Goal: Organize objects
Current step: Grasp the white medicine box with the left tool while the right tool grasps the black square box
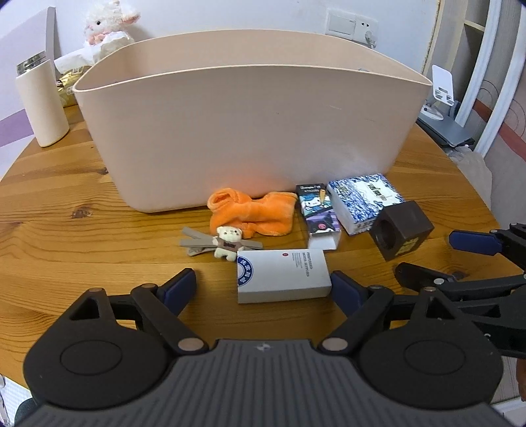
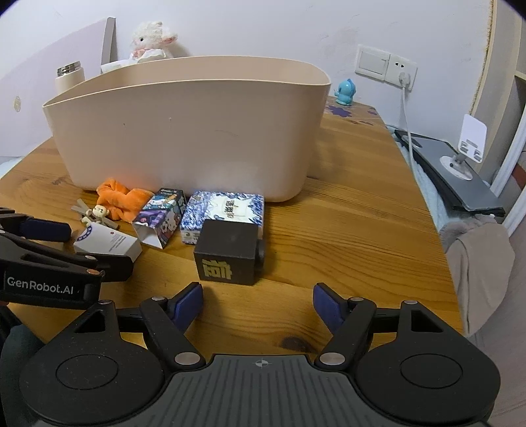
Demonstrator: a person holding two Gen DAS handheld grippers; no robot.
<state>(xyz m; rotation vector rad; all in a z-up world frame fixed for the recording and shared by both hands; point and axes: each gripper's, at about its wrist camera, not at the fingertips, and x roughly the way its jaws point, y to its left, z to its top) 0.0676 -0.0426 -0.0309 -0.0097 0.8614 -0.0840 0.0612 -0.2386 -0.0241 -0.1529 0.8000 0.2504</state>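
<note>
A large beige tub [image 1: 250, 131] [image 2: 184, 131] stands on the wooden table. In front of it lie an orange cloth [image 1: 253, 213] [image 2: 120, 200], a bear hair clip [image 1: 223, 243] [image 2: 97, 215], a cartoon carton [image 1: 320, 213] [image 2: 161, 218], a blue-white tissue pack [image 1: 365, 202] [image 2: 223, 210], a dark cube [image 1: 399, 230] [image 2: 227, 253] and a white box [image 1: 282, 274] [image 2: 107, 244]. My left gripper [image 1: 264, 290] [image 2: 85, 246] is open, its fingers either side of the white box. My right gripper [image 2: 258, 305] [image 1: 440, 259] is open just short of the dark cube.
A cream bottle [image 1: 41, 101] [image 2: 69, 77] and a plush lamb [image 1: 108, 29] [image 2: 153, 39] stand behind the tub at left. A blue figurine [image 2: 345, 92], a wall socket with cable [image 2: 402, 78], a phone stand [image 2: 470, 144] [image 1: 440, 92] and the table's right edge are on the right.
</note>
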